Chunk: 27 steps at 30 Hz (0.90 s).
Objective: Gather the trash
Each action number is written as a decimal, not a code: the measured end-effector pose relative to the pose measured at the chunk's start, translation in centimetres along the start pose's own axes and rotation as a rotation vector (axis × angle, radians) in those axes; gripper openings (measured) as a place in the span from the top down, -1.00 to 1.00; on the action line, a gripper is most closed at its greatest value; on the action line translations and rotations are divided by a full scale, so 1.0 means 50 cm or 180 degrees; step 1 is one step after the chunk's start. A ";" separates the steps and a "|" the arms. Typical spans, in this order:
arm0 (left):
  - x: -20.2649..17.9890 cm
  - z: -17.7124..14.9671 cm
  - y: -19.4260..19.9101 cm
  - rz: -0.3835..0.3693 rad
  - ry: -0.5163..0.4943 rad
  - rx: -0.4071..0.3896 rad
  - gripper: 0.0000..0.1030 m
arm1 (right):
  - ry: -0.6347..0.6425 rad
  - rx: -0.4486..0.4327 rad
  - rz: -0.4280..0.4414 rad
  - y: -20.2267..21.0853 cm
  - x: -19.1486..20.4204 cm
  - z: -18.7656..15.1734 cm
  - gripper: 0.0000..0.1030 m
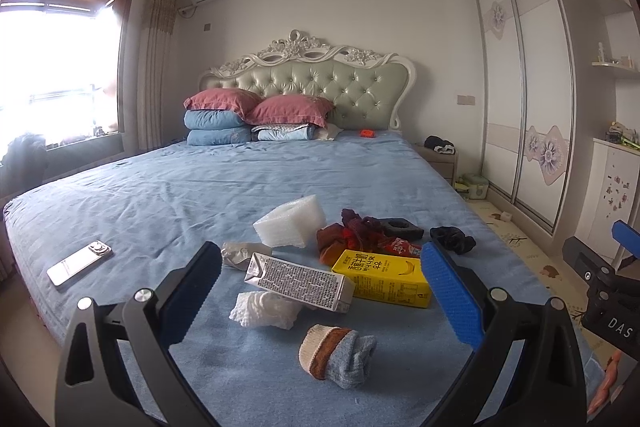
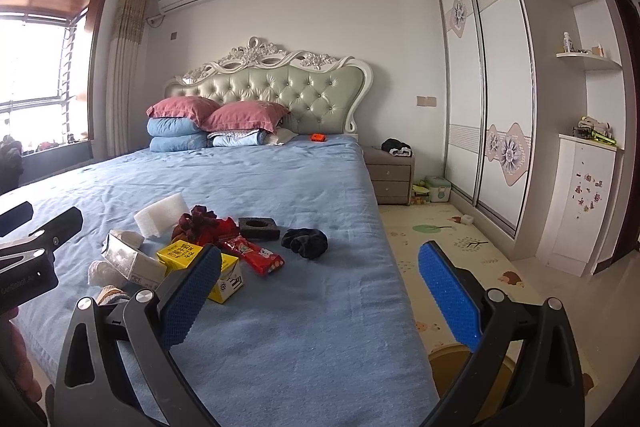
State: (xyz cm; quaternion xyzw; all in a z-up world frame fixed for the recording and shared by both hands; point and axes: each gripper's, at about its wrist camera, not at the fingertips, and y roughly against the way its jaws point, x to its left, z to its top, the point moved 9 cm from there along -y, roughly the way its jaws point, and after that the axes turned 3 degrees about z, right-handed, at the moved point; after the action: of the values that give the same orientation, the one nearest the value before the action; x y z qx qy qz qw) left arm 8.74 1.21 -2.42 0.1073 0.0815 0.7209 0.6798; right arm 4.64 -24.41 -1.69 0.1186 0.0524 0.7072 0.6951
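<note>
Collecting trash from a bed: nothing yet picked up, as far as both views show.

The left gripper [image 1: 320, 275] and right gripper [image 2: 320, 275] both stand with fingers wide apart and empty. Just ahead of the left gripper, on the blue bed [image 1: 200, 187], lie a silver carton [image 1: 300, 281], a yellow carton [image 1: 384, 279], crumpled tissue [image 1: 264, 309], a foam block [image 1: 290, 225] and a red wrapper [image 1: 400, 247], mixed with a sock [image 1: 336, 351] and dark clothing [image 1: 454, 239]. A round bin [image 2: 456, 363], presumably the destination, sits on the floor below the right gripper. All of the collecting appears to remain.
</note>
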 end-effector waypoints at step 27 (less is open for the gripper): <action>0.000 -0.005 -0.003 0.0004 0.0000 0.0004 -0.93 | 0.0015 0.0030 0.0021 -0.005 0.005 -0.008 -0.85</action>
State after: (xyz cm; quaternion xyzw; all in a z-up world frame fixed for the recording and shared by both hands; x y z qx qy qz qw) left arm 8.83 1.24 -2.72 0.1077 0.0819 0.7213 0.6793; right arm 4.77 -24.14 -2.13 0.1203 0.0569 0.7095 0.6920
